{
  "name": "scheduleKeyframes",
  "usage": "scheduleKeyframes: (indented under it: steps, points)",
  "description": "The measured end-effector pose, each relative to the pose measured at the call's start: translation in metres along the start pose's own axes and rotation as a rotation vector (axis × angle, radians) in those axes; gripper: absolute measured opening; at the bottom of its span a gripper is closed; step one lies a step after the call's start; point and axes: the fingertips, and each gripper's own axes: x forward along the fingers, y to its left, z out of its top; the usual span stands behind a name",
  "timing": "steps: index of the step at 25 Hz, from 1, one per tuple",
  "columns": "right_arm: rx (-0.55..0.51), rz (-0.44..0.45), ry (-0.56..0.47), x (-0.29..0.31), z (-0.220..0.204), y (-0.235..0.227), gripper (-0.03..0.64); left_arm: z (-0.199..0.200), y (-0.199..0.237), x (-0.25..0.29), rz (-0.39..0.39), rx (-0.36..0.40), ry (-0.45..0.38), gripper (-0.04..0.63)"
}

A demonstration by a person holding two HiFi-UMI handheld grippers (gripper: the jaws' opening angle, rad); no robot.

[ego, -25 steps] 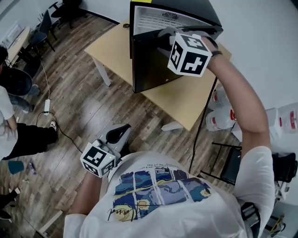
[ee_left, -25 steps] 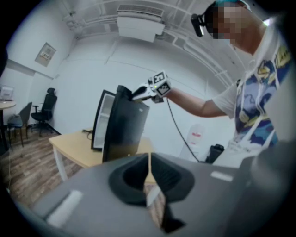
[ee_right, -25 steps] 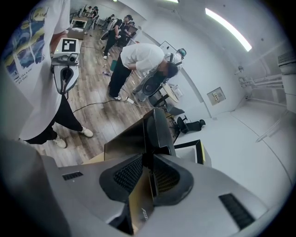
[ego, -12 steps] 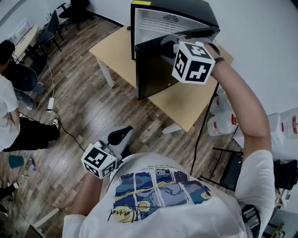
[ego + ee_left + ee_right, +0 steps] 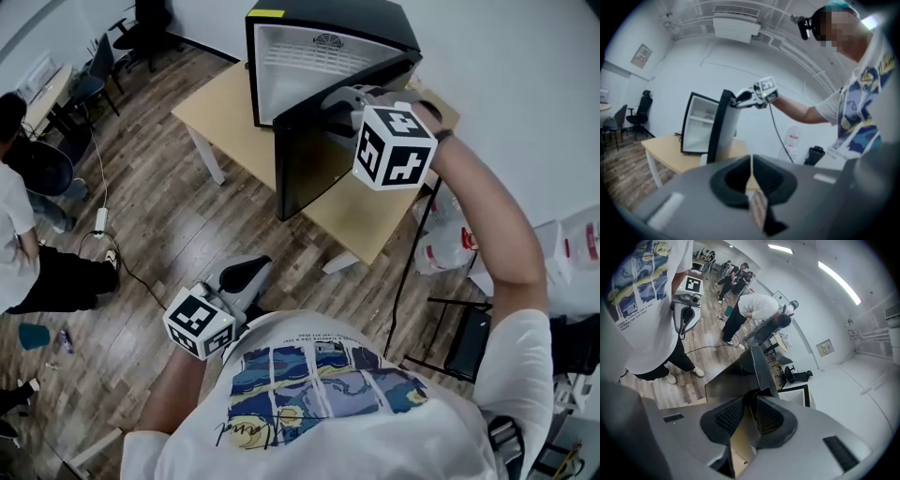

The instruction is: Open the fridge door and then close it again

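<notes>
A black mini fridge (image 5: pixel 319 28) stands on a light wooden table (image 5: pixel 370 211), its white inside (image 5: pixel 300 66) showing. Its black door (image 5: pixel 309 164) stands swung well out toward me. My right gripper (image 5: pixel 342 97) is at the door's top edge, shut on it; in the right gripper view the door (image 5: pixel 740 373) runs in between the closed pads (image 5: pixel 729 416) of that gripper (image 5: pixel 751 404). My left gripper (image 5: pixel 246 272) hangs low by my waist, far from the fridge, shut and empty. The left gripper view (image 5: pixel 751 176) looks up at the fridge (image 5: pixel 698 129), the door (image 5: pixel 723 126) and the right gripper (image 5: pixel 754 96).
A person (image 5: pixel 28 234) stands at the left on the wood floor, with a cable (image 5: pixel 103 202) and office chairs (image 5: pixel 89 75) beyond. Water jugs (image 5: pixel 450 239) and a black frame (image 5: pixel 464 328) sit right of the table, near a white wall.
The fridge door has swung further open, and my right gripper has come along with its top edge. The left gripper has hardly moved.
</notes>
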Motion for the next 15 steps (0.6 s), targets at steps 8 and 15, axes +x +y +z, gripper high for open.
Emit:
scheduleKeyframes:
  steps: [8,15]
  points:
    - [-0.02,0.004,0.001,-0.02,-0.01,0.021,0.069,0.001,-0.016,0.01,-0.039,0.015,0.006,0.02]
    - [-0.038,0.01,0.004,-0.038,-0.019,0.038,0.069,0.0,-0.025,0.016,-0.059,0.017,0.01,0.02]
